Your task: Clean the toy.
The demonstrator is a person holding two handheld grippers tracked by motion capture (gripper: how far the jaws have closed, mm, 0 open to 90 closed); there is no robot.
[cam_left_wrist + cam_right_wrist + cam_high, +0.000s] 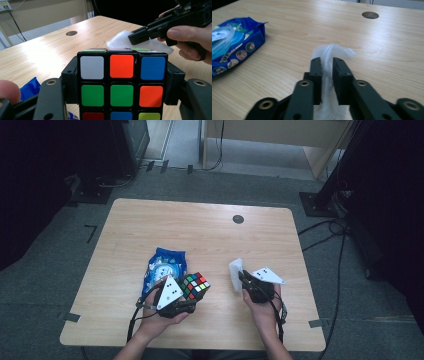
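A scrambled Rubik's cube is held just above the table, with my left gripper shut on its two sides. In the left gripper view the cube shows a white, an orange and a blue square along its top row. A white wipe lies on the table at the right. My right gripper is low over it, jaws a little apart, and the wipe passes loosely between them. The left gripper view shows that gripper above the wipe.
A blue pack of wet wipes lies flat left of the middle, just behind the cube. A round cable hole sits near the table's far edge. Bare wood stretches across the far half. Cables and stands surround the table on the floor.
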